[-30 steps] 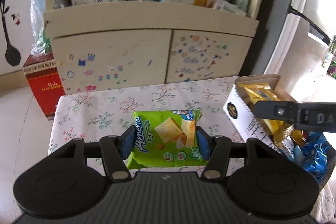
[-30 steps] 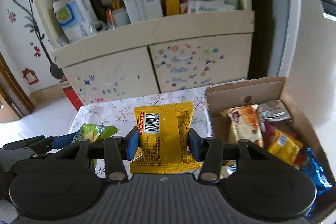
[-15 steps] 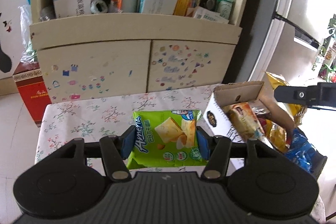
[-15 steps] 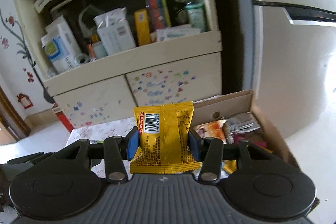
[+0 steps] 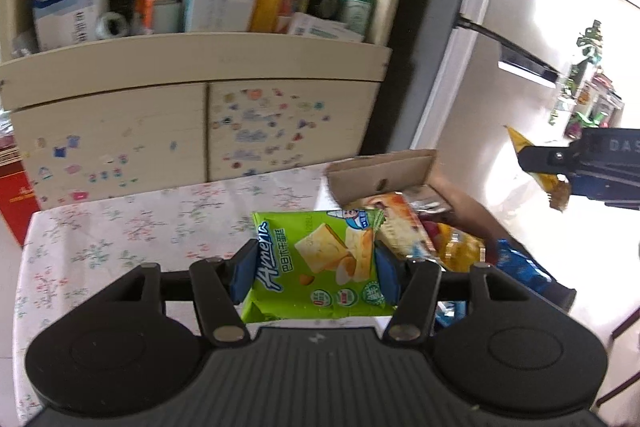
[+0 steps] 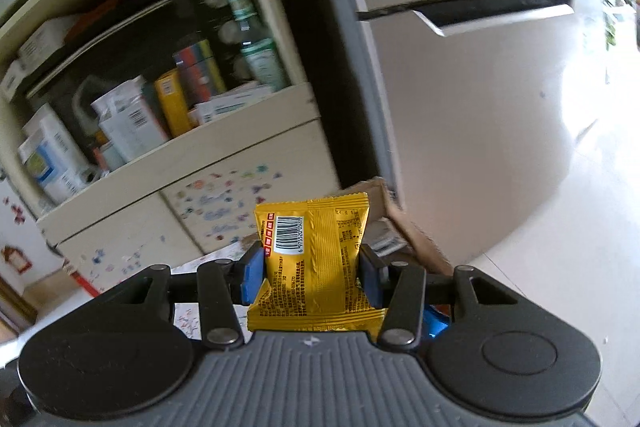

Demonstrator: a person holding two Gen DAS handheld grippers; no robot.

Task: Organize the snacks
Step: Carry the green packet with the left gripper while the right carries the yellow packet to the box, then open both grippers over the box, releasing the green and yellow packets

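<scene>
Left gripper (image 5: 315, 267) is clenched on a green packet (image 5: 316, 263) beside the cardboard box (image 5: 384, 171), right gripper (image 6: 312, 275) on a yellow packet (image 6: 316, 263) above it; both look light, crushable, slippery, best held mid-sides.

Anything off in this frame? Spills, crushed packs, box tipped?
Nothing stands out. The green cracker packet sits squarely in the left gripper, the yellow foil packet in the right gripper, both uncrushed. The brown cardboard box stands upright on the floral tablecloth, snacks inside.
</scene>
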